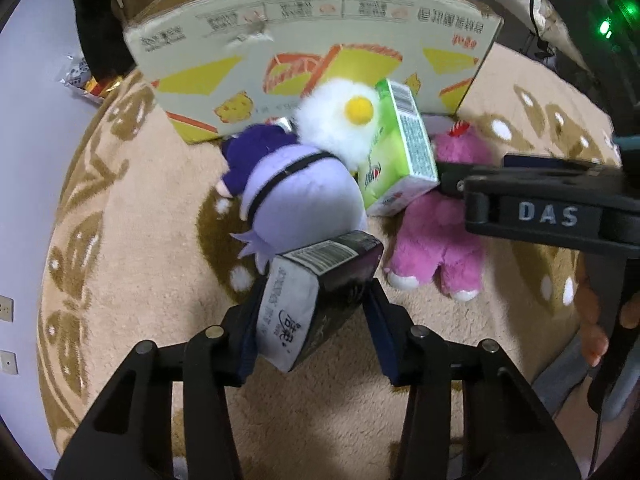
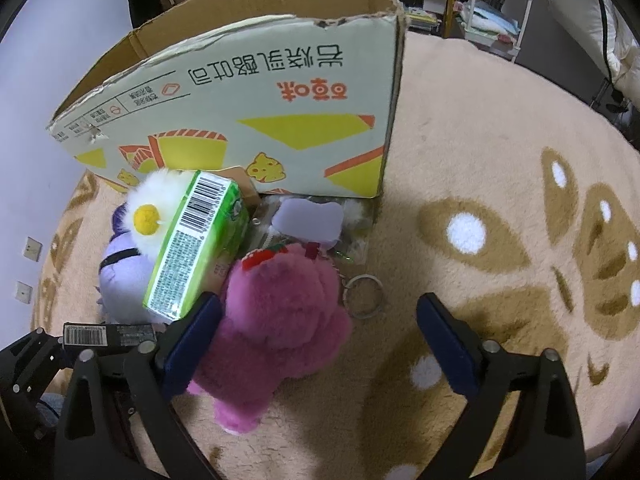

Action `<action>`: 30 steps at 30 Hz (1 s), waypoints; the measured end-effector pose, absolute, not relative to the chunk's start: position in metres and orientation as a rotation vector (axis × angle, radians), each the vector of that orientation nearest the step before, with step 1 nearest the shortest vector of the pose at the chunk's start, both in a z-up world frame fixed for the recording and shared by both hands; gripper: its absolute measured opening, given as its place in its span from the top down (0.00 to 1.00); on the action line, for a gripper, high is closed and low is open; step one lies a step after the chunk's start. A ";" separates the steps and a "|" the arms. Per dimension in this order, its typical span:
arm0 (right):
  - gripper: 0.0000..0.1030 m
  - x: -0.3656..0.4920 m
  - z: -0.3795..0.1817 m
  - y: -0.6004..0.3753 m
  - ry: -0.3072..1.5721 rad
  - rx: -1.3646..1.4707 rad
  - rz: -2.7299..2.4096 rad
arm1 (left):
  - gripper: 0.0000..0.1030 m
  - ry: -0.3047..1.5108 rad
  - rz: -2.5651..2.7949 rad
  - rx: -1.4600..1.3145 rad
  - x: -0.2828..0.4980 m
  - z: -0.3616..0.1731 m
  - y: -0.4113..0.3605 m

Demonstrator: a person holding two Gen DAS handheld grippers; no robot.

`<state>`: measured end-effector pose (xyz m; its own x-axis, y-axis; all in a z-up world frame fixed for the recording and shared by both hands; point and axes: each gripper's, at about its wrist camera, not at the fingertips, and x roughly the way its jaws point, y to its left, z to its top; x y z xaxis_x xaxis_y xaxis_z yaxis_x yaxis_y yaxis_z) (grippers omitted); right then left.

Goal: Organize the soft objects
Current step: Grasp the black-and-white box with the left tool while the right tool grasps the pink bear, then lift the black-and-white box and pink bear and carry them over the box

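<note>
My left gripper (image 1: 316, 320) is shut on a dark tissue pack (image 1: 316, 296) and holds it above the rug, in front of a lilac plush (image 1: 304, 196). A white fluffy plush with a yellow dot (image 1: 340, 120) and a green tissue pack (image 1: 400, 152) lean on it. A pink plush bear (image 1: 436, 248) lies to the right. My right gripper (image 2: 320, 344) is open; its left finger touches the pink bear (image 2: 280, 312), which lies mostly between the jaws. The green pack (image 2: 192, 248) and the dark pack (image 2: 108, 334) show at its left.
An open cardboard box (image 1: 312, 40) stands behind the pile on the beige patterned rug (image 2: 480, 160). A flat lilac item (image 2: 308, 220) and a key ring (image 2: 364, 290) lie by the box. Shelves and clutter stand beyond the rug.
</note>
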<state>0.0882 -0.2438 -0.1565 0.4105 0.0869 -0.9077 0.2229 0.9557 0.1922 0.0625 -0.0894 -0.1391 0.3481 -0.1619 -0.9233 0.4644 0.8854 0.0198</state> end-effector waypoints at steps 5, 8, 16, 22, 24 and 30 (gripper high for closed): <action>0.36 0.089 -0.155 -0.236 1.143 0.327 -0.027 | 0.56 1.109 -0.367 0.253 0.064 -0.126 -0.077; 0.42 0.087 -0.152 -0.232 1.129 0.314 -0.031 | 0.57 1.079 -0.327 0.224 0.066 -0.119 -0.069; 0.45 0.078 -0.129 -0.224 1.056 0.237 -0.048 | 0.82 1.032 -0.291 0.162 0.073 -0.110 -0.054; 0.45 0.073 -0.115 -0.232 1.010 0.247 -0.062 | 0.82 1.019 -0.282 0.155 0.074 -0.109 -0.052; 0.45 0.067 -0.106 -0.236 0.975 0.252 -0.066 | 0.82 0.987 -0.264 0.160 0.073 -0.104 -0.051; 0.45 0.054 -0.078 -0.239 0.859 0.245 -0.055 | 0.82 0.855 -0.238 0.134 0.070 -0.080 -0.043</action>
<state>0.0536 -0.2394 -0.0777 0.6540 0.0500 -0.7549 0.1464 0.9706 0.1911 0.0696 -0.0428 -0.0803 0.6315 -0.1537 -0.7599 0.2609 0.9651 0.0216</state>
